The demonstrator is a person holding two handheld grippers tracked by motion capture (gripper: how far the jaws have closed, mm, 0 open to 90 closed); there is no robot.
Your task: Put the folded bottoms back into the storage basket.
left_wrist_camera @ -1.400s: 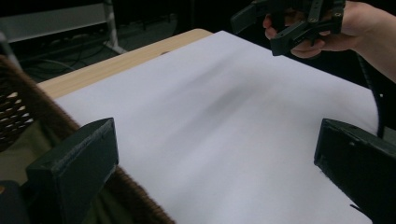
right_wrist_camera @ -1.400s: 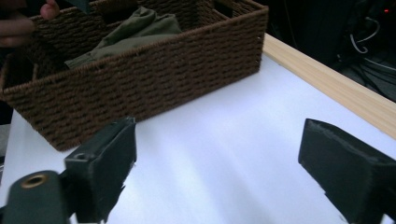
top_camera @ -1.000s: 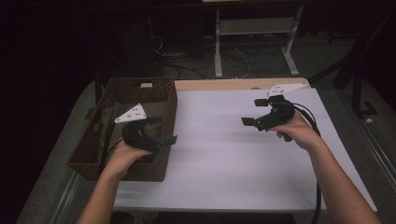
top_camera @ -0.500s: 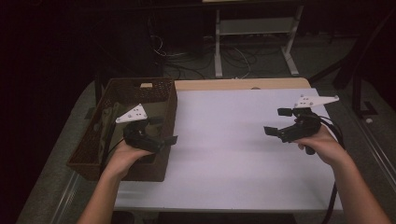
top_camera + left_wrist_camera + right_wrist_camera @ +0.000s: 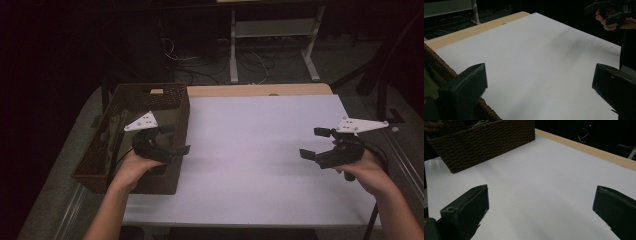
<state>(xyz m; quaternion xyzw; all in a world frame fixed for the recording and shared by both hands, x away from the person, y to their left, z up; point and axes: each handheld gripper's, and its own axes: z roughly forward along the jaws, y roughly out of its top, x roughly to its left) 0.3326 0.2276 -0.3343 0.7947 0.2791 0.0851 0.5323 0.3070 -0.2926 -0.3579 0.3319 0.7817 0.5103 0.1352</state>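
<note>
Two grippers, both with jaws spread wide, nothing held

Both grippers hang above the tabletop (image 5: pixel 260 150) with nothing between their jaws. The left gripper (image 5: pixel 172 140) sits over the near right corner of the brown woven basket (image 5: pixel 172 172), held by the person's left hand (image 5: pixel 131 167); its grey three-cornered plate is on top. Its jaws stand released, well apart, and they point out across the white sheet that covers the tabletop. In the left gripper view, the basket's woven rim (image 5: pixel 439 67) runs just beside and under the left-hand jaw, while the right-hand jaw stands over bare white surface. Between the two jaws lies only that white sheet, with a strip of pale wooden edge (image 5: pixel 474 30) beyond it. Far ahead of the jaws and up to the right, the person's other hand holds the right gripper (image 5: pixel 609 12).

The right gripper (image 5: pixel 314 144) is held in the right hand (image 5: pixel 367 170) near the right side of the tabletop, well apart from the basket. Its jaws are likewise released and wide, aimed back across the sheet. In the right gripper view, the white surface lies between the jaws, and the basket (image 5: pixel 484 145) stands well ahead of them, off toward the left-hand jaw, resting on the sheet. Something olive-coloured lies inside the basket (image 5: pixel 117 135), too dim to name. A dark cable trails from each gripper.
</note>
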